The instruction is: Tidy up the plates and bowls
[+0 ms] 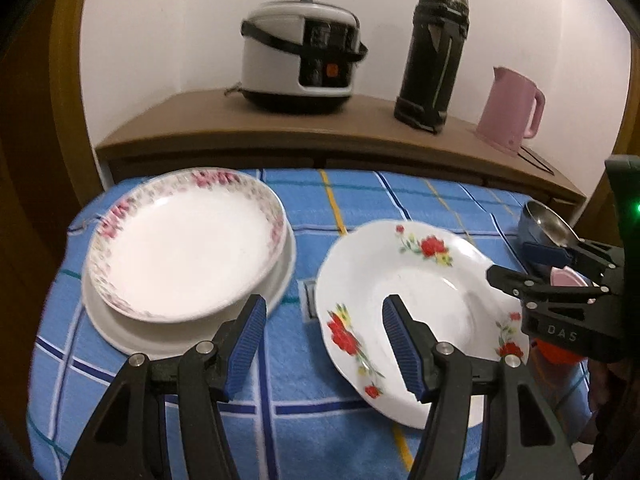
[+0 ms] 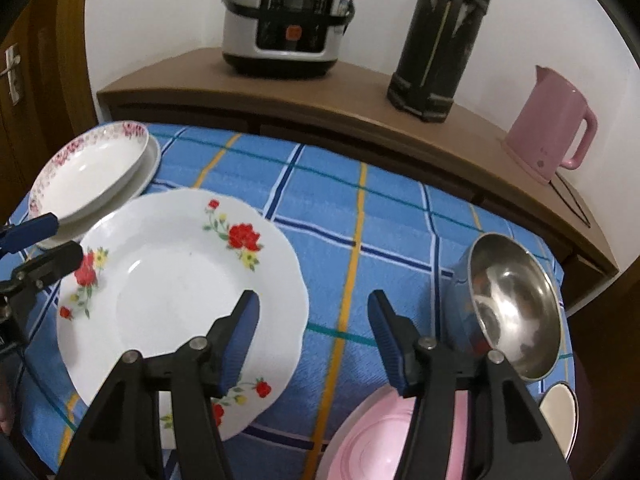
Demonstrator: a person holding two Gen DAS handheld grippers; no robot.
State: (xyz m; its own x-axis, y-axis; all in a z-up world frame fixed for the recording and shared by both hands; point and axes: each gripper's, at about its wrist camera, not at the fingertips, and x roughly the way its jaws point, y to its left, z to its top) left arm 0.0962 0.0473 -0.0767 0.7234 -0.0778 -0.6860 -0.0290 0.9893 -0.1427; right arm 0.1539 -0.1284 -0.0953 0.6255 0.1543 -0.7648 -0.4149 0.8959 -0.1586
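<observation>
the rose plate [image 2: 180,292] lay flat on the blue checked cloth [image 2: 360,216], between the stack at the far left and the bowls at the right, and the coming move looked to turn on which pair of tongs stood closer to its rim. the left gripper [image 1: 324,344] hovered with its jaws apart and nothing between them; its right-hand pad hung over the plate's near-left part while the other pad hung over bare cloth beside the stack, so the plate's left rim lay roughly in the gap below. the right gripper [image 2: 314,336] also stood with its jaws apart and empty, its left-hand pad over the plate's right edge and its other pad over cloth, toward the steel bowl [image 2: 514,308]. whether either pad touched the plate could not be told. the plate was round, so it offered no long axis; only the rim mattered. the stack, a pink-rimmed dish [image 1: 184,244] seated on a plain white plate [image 1: 120,332], sat just left of the left gripper, well apart from the right one. a pink bowl [image 2: 384,444] showed under the right gripper, near the steel bowl. judged from this, the left hand was better placed to carry the rose plate onto the stack, the right hand nearer the bowls.
</observation>
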